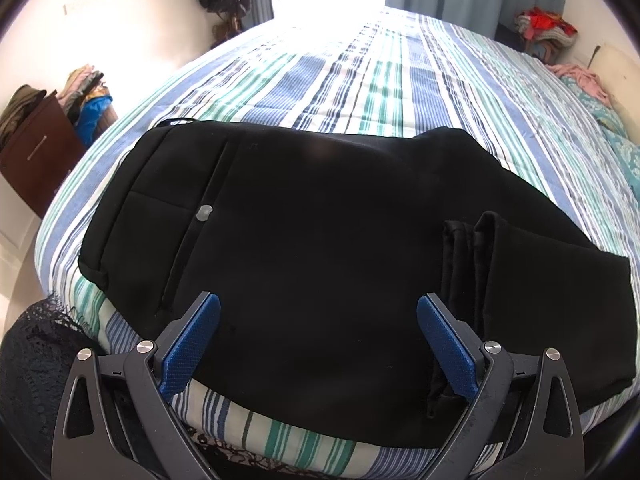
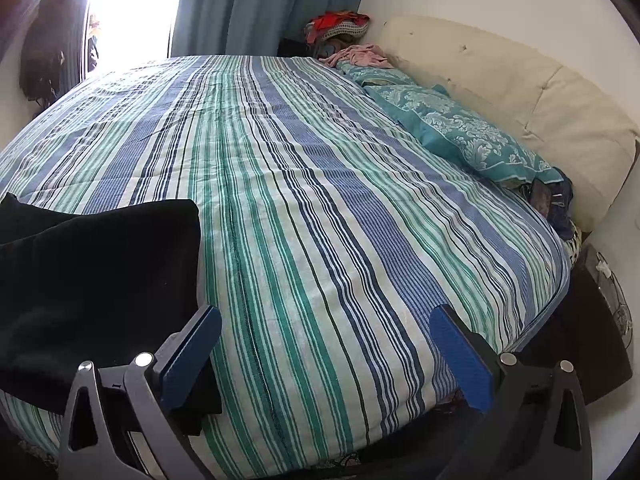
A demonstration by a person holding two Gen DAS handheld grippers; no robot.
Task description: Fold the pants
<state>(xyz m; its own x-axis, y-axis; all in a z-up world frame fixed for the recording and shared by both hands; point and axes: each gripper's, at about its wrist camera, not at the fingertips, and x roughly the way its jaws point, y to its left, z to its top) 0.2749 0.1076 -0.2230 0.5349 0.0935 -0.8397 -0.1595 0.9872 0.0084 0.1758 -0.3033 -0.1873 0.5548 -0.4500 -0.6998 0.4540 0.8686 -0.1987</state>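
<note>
Black pants (image 1: pixel 304 240) lie folded on the striped bedspread (image 1: pixel 360 80) near the front edge of the bed, waistband with a grey button to the left, leg ends folded over on the right. My left gripper (image 1: pixel 318 320) is open and empty, hovering over the near edge of the pants. In the right wrist view the right end of the pants (image 2: pixel 96 280) lies at the left. My right gripper (image 2: pixel 326 336) is open and empty above the bedspread (image 2: pixel 320 200), its left finger next to the pants' edge.
Teal patterned pillows (image 2: pixel 460 132) and a cream headboard (image 2: pixel 520 92) lie at the right. A brown dresser (image 1: pixel 36 160) with piled clothes stands left of the bed. Blue curtains (image 2: pixel 260 4) and a bright window are at the back. A clothes heap (image 2: pixel 340 24) sits in the far corner.
</note>
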